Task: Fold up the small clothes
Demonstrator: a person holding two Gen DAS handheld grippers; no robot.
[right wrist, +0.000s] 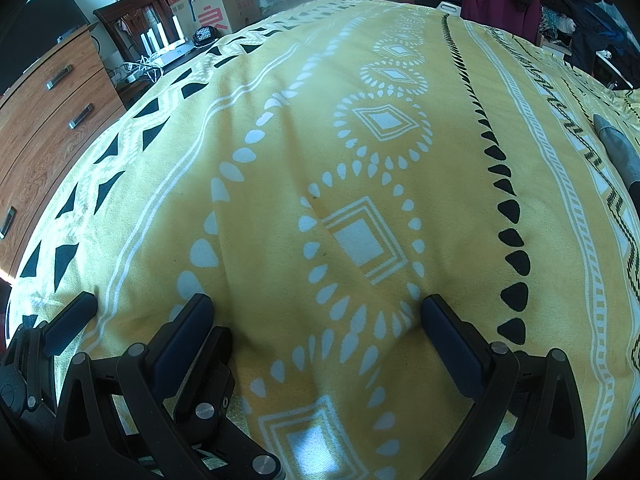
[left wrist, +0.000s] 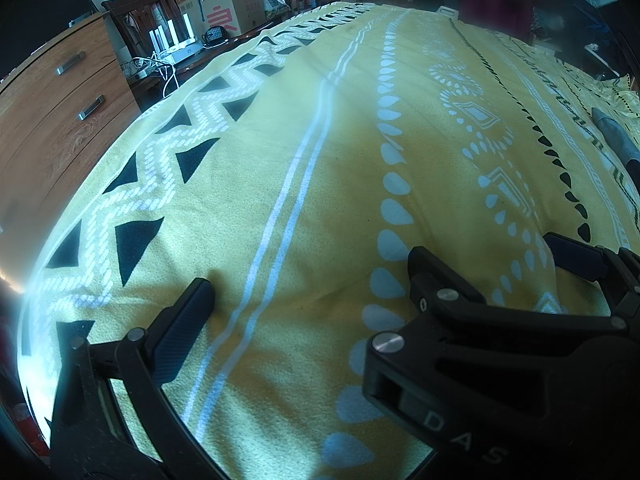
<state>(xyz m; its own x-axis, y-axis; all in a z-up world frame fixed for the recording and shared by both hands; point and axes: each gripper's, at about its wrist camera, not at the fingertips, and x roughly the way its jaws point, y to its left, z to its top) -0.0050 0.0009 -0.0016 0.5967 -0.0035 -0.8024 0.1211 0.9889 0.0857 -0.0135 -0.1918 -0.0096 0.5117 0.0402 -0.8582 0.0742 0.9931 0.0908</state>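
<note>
Left wrist view: blanket [left wrist: 304, 200], yellow with white and black patterns, is lying spread under and ahead of the left gripper [left wrist: 308, 276].
Left gripper state: jaws are standing wide apart with nothing between them, tips resting just over the cloth.
Neighbour tool: right gripper [left wrist: 576, 256] is showing just to the right of the left one, one dark blue pad [left wrist: 572, 254] pointing forward.
Task garment: grey cloth piece [left wrist: 616, 136] is lying well ahead and far to the right, at the frame edge; what kind of garment it is cannot be told.
Containers: cardboard boxes [left wrist: 236, 8] are standing far ahead to the left, contents hidden.
Drawers: wooden drawer chest [left wrist: 60, 112] is sitting to the left of the gripper, drawers closed.

Right wrist view: right gripper [right wrist: 316, 308] is hovering low over the same blanket [right wrist: 280, 168].
Right gripper state: jaws are spread wide, holding nothing.
Neighbour tool: left gripper [right wrist: 72, 320] is lying just to the left, close alongside.
Task garment: grey cloth piece [right wrist: 618, 144] is resting well ahead to the right, apart from both tools.
Containers: cardboard boxes [right wrist: 220, 4] are standing far ahead left; insides cannot be told.
Drawers: wooden drawer chest [right wrist: 52, 112] is standing to the left, shut.
</note>
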